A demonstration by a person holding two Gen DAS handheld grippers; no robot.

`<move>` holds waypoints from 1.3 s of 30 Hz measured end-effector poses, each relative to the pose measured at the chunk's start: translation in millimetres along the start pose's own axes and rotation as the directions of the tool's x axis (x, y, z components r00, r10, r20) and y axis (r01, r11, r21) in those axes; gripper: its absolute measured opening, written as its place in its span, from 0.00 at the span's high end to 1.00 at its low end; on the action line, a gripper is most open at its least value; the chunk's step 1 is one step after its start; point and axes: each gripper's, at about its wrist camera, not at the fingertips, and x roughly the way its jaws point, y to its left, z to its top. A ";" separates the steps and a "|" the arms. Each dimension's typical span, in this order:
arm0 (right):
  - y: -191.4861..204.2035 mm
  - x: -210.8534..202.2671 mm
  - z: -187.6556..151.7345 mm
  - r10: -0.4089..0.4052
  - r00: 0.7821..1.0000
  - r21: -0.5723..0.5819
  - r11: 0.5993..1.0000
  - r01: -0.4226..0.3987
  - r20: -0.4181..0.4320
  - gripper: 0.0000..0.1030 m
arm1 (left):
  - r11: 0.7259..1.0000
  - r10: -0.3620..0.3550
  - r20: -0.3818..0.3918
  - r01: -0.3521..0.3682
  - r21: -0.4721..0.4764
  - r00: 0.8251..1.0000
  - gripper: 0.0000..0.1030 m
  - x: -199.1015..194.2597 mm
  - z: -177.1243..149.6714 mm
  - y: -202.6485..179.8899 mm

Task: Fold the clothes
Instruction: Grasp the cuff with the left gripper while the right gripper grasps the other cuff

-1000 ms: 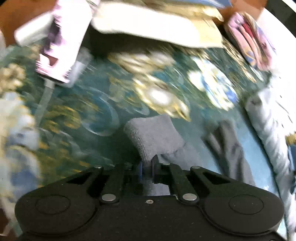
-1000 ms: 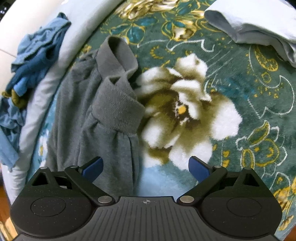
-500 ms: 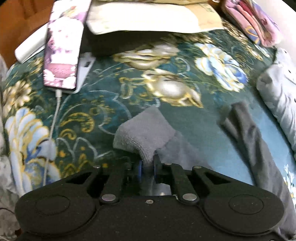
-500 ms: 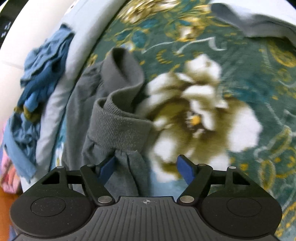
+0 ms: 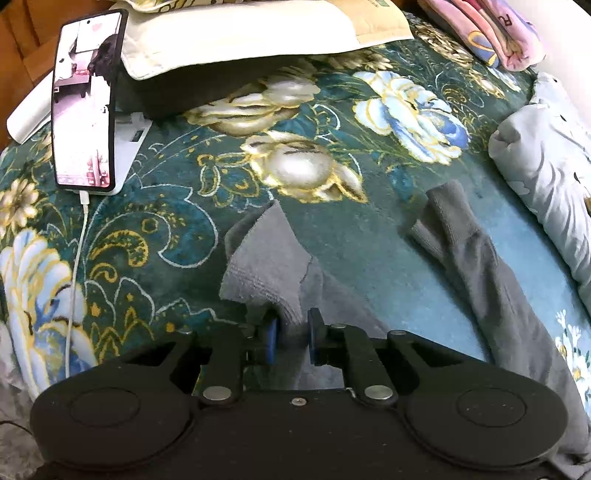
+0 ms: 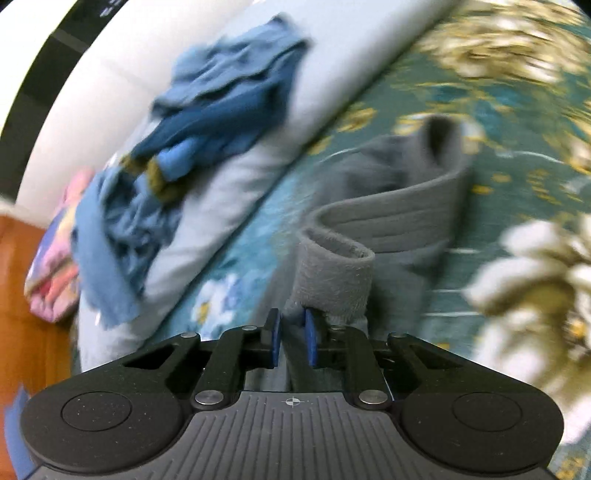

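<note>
- Left wrist view: the left gripper (image 5: 290, 334) has its blue-tipped fingers (image 5: 272, 340) pinching the ribbed cuff of a grey garment (image 5: 273, 266), which lies on a dark green flowered blanket (image 5: 184, 236).
- To the right of that cuff, a second grey cuff (image 5: 448, 218) lies flat on the blanket, apart from the first, with its leg or sleeve trailing back toward the camera.
- Well beyond the cuff and to the left, a phone (image 5: 86, 99) with a lit screen lies on a white slab, a white cable (image 5: 75, 266) running from its near end.
- Behind the phone is a pale pillow (image 5: 240, 33); far right of the cuff sits a light grey bundle of cloth (image 5: 543, 173), and a pink folded cloth (image 5: 484, 29) lies at the top right.
- Right wrist view (blurred): the right gripper (image 6: 292, 341) has its fingers (image 6: 274, 341) pressed onto another grey ribbed cuff (image 6: 332, 273) of the garment, lifted just ahead of them.
- The rest of the garment bunches beyond that cuff on the blanket.
- Left of the cuff, a crumpled blue cloth (image 6: 207, 136) rests on a pale grey roll of bedding (image 6: 229, 192).
</note>
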 end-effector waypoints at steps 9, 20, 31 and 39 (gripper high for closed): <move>21.5 -26.5 -25.5 -0.037 0.998 -0.216 0.976 0.026 -0.047 0.74 | 1.000 0.022 -0.027 -0.022 -0.007 0.999 0.83 10.7 0.3 0.9; -56.9 -46.6 -23.7 -0.195 0.980 0.000 0.981 0.195 0.045 0.50 | 1.000 0.022 -0.049 -0.021 0.014 0.999 0.73 19.4 -1.1 -4.4; -54.2 -10.9 -9.1 -0.173 0.985 0.019 0.985 0.172 0.025 0.47 | 0.999 0.025 -0.059 -0.022 0.044 0.998 0.68 22.3 -2.6 -6.3; -47.7 -46.8 -14.0 -0.159 0.985 0.042 0.987 0.157 0.070 0.80 | 1.000 0.018 -0.057 -0.017 0.023 0.998 0.67 23.4 -2.7 -4.0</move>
